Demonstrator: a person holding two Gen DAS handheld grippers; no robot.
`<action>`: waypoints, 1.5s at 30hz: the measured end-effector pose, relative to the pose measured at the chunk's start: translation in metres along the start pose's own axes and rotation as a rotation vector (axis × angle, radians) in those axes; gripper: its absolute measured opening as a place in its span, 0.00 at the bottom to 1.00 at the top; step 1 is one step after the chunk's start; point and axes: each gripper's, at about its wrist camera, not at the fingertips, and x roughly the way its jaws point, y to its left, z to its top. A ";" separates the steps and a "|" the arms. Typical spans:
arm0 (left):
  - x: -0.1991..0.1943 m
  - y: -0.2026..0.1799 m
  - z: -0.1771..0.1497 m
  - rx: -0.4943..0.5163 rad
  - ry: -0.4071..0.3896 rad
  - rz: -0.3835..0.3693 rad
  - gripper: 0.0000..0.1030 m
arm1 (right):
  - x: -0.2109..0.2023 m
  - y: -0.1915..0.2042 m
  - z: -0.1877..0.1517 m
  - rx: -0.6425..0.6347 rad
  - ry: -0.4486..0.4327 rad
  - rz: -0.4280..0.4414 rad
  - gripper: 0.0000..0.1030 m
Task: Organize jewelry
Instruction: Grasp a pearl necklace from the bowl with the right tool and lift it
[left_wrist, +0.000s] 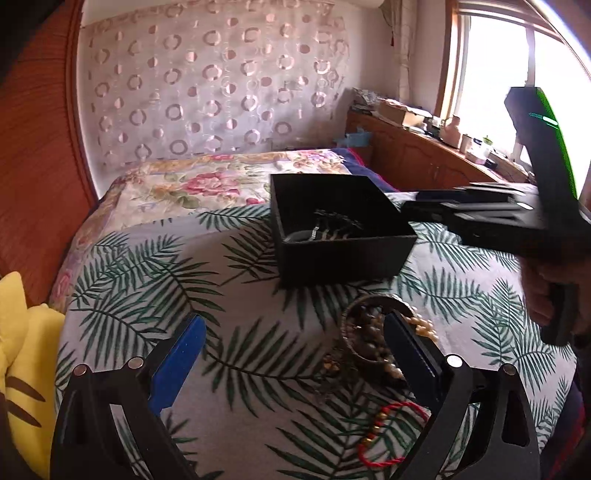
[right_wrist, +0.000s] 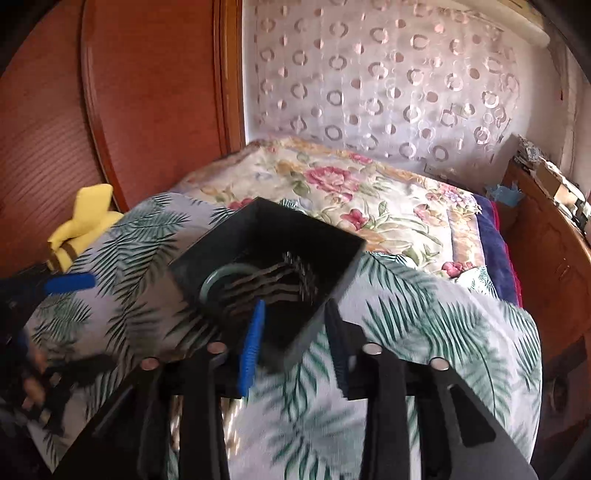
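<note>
Left wrist view: left gripper wide open, empty, over tangled bead bracelets; right gripper part-open, empty, risks nudging square black box.

- Bed: palm-leaf cover in front, floral quilt behind.
- Wooden headboard at the bed's left edge.
- Circle-patterned curtain along the far wall.
- Bright window above a cluttered wooden cabinet.

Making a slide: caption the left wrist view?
Open left gripper hovers over loose bracelets near black box.
</note>
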 end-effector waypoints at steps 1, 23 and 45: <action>0.001 -0.003 -0.001 0.004 0.003 -0.004 0.91 | -0.009 -0.001 -0.008 0.004 -0.009 0.002 0.37; -0.006 -0.014 -0.036 -0.004 0.058 -0.026 0.91 | -0.011 0.029 -0.081 -0.022 0.073 0.162 0.26; -0.021 -0.014 -0.046 -0.015 0.040 -0.033 0.91 | -0.037 0.035 -0.068 -0.071 0.024 0.204 0.08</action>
